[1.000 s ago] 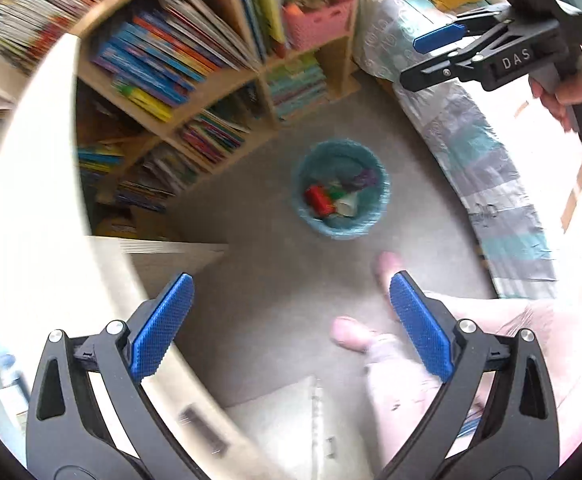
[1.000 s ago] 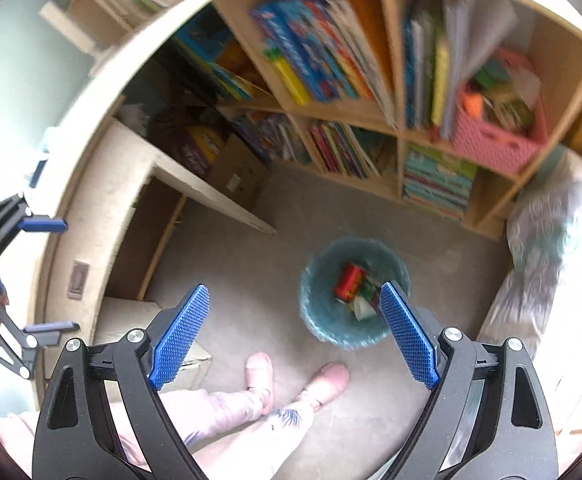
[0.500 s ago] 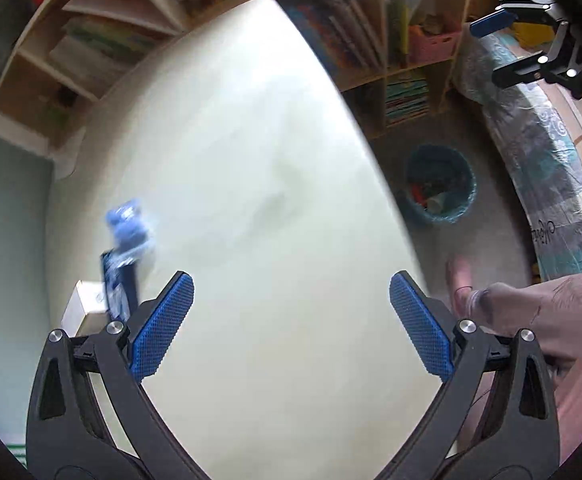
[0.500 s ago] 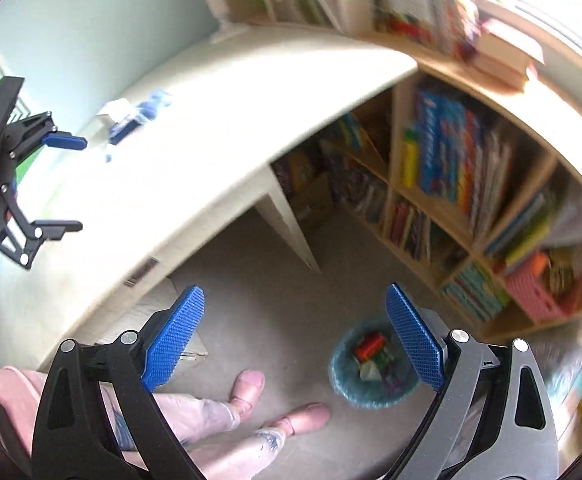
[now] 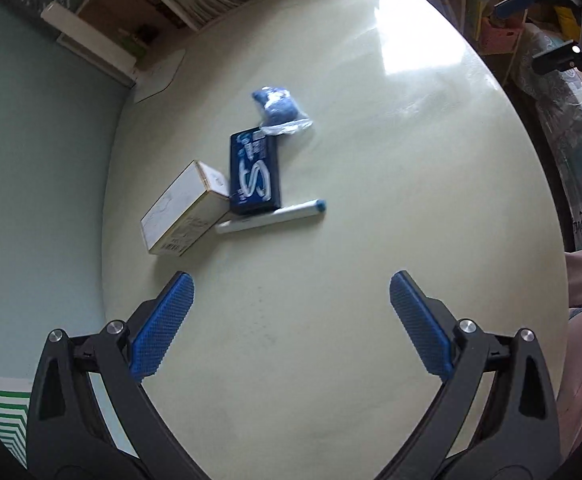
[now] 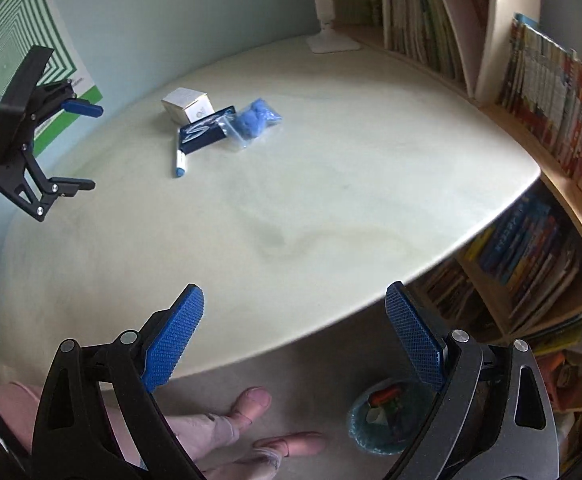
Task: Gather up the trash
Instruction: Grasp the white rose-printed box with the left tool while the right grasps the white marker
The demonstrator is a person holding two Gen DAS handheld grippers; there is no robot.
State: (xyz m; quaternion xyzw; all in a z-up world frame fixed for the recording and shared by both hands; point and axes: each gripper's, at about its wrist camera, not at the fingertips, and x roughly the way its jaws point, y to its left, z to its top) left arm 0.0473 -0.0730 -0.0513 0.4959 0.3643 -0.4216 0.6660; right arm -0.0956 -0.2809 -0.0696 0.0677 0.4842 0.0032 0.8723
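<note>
Lying crumpled: clear bag point(image 5: 281, 112), blue contents.

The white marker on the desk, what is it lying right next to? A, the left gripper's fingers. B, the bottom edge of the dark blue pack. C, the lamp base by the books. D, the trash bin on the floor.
B: the white marker lies along the near end of the dark blue pack.

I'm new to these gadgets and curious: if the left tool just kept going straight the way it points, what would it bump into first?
Probably the bare pale green tabletop, just short of the white pen with a blue cap; the left tool looks aimed there, though depth is unclear.
</note>
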